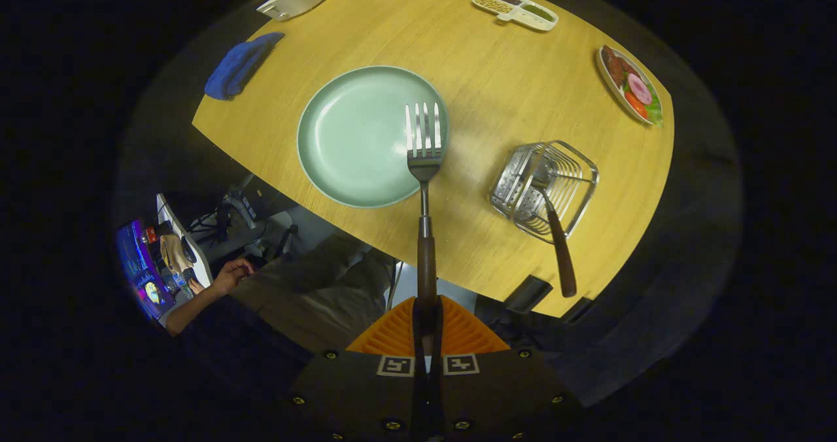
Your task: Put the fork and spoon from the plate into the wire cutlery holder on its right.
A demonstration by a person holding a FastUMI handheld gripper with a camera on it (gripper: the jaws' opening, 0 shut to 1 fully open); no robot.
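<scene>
the gripper [426,321], with its orange ribbed fingers [392,334], is closed tight on the dark wooden handle of the steel fork [424,167], both fingers pressing the handle's end. the fork sticks straight out ahead of the fingers, lifted in the air, its tines hanging over the right part of the pale green round plate [353,135], which now lies bare on the light wooden round table [497,76]. the spoon [556,239], also with a dark wooden handle, already leans in the silver wire cutlery holder [546,187] to the right of the plate, its handle slanting out over the holder's near rim toward the table edge.

the fork looks stiff and fairly light, with smooth metal that would slip; the wooden handle gives a better hold, but gripped at the far end it may swing or pivot, so a slow carry seems wise. the holder is light wire and tilted in this view, and could slide or tip if knocked.

bare table lies between plate and holder, so the path right is open. the holder's mouth is partly taken by the spoon, and the free room is on the side away from its handle. a blue cloth [239,66], a white divided dish [516,9] and a food plate [631,85] sit well apart at the far rim.
</scene>
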